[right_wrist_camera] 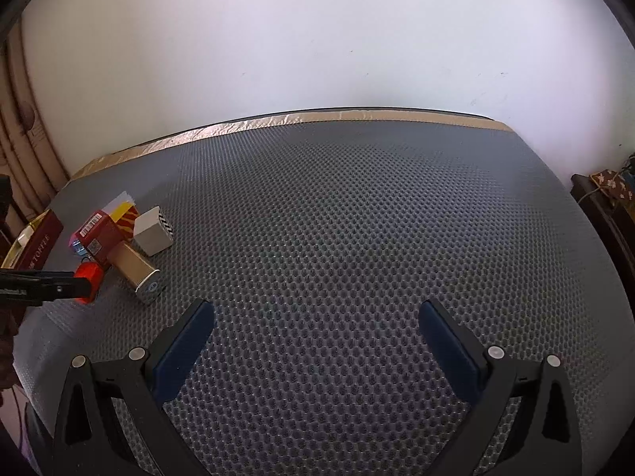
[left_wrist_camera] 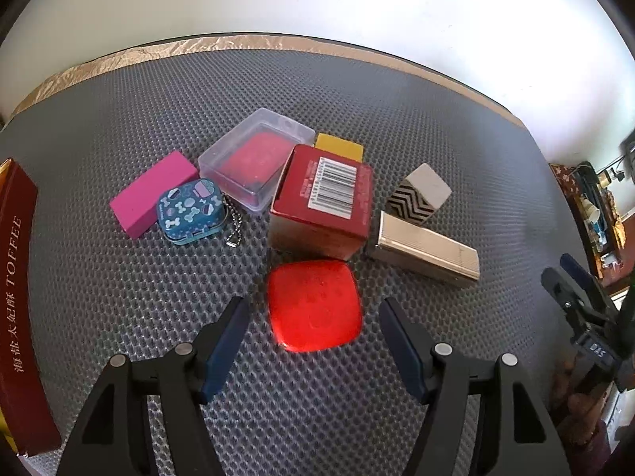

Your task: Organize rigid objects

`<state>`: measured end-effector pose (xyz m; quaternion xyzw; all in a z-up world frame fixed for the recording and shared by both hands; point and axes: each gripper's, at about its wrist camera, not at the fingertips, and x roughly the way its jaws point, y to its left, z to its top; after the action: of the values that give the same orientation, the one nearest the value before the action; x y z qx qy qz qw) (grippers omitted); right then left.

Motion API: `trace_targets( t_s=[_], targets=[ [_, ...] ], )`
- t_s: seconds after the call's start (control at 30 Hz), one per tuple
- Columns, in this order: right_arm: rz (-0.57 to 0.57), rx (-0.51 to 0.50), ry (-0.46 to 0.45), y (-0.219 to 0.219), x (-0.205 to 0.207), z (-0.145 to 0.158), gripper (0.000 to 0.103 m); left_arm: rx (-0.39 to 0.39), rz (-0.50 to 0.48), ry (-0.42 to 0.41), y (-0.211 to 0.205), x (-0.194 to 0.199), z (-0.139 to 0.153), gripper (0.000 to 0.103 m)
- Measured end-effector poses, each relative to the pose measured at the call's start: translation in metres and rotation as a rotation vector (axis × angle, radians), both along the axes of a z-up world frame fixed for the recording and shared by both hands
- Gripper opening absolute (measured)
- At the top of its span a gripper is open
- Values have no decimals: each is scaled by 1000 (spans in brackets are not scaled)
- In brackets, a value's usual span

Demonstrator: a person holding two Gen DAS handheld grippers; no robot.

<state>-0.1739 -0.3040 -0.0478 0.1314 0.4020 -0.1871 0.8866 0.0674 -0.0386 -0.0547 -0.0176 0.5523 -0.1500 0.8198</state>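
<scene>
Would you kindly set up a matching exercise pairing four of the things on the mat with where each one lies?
Things:
1. red tin
2. blue tin
3. chevron block
4. pink case

Places:
A. inside the clear box
B. between the open left tongs
C. against the pink block
D. behind the gold box

Pairs: 1-B, 2-C, 3-D, 4-A
</scene>
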Motion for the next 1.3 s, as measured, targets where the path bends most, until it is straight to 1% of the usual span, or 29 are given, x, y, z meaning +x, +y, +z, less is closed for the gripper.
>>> trace_targets(
  t_s=[0.17, 0.23, 0.33, 0.37, 0.47, 0.57, 0.63, 0.67, 0.7, 0.77, 0.8, 0.9, 1.03, 1.17, 1.3],
  targets=[
    [21, 13, 21, 2, 6, -4, 103, 11, 8, -17, -8, -1, -2, 69],
    [29, 15, 27, 4, 7, -5, 103, 14, 11, -40, -8, -6, -2, 48],
    [66, 28, 6, 7, 7, -3, 103, -25, 25, -49, 1, -16, -2, 48],
    [89, 35, -2, 10, 7, -2, 103, -36, 28, -48, 3, -20, -2, 48],
    [210, 83, -12, 23, 14, 4, 103, -56, 38, -47, 11, -33, -1, 48],
    [351, 133, -20, 44, 32, 12, 102, -94, 53, -27, 21, -46, -1, 48],
    [414, 101, 12, 59, 49, 14, 100, -109, 68, -12, 28, -52, -2, 48],
    [445, 90, 28, 65, 58, 14, 95, -117, 72, -5, 30, -53, -2, 48],
    [462, 89, 37, 69, 66, 14, 85, -126, 78, 0, 33, -56, -1, 48],
    [496, 97, 75, 75, 78, 9, 74, -131, 87, 3, 38, -60, 0, 48],
    [507, 96, 99, 77, 85, 5, 70, -134, 86, 3, 41, -62, 0, 48],
    [527, 109, 127, 78, 96, 0, 65, -140, 90, -3, 48, -69, 1, 48],
    [538, 120, 150, 80, 108, -4, 65, -153, 94, -5, 56, -79, 4, 48],
    [555, 117, 185, 86, 120, -9, 58, -167, 95, -16, 62, -87, 14, 48],
    [593, 101, 226, 96, 133, -17, 57, -185, 93, -27, 76, -100, 28, 48]
  ],
)
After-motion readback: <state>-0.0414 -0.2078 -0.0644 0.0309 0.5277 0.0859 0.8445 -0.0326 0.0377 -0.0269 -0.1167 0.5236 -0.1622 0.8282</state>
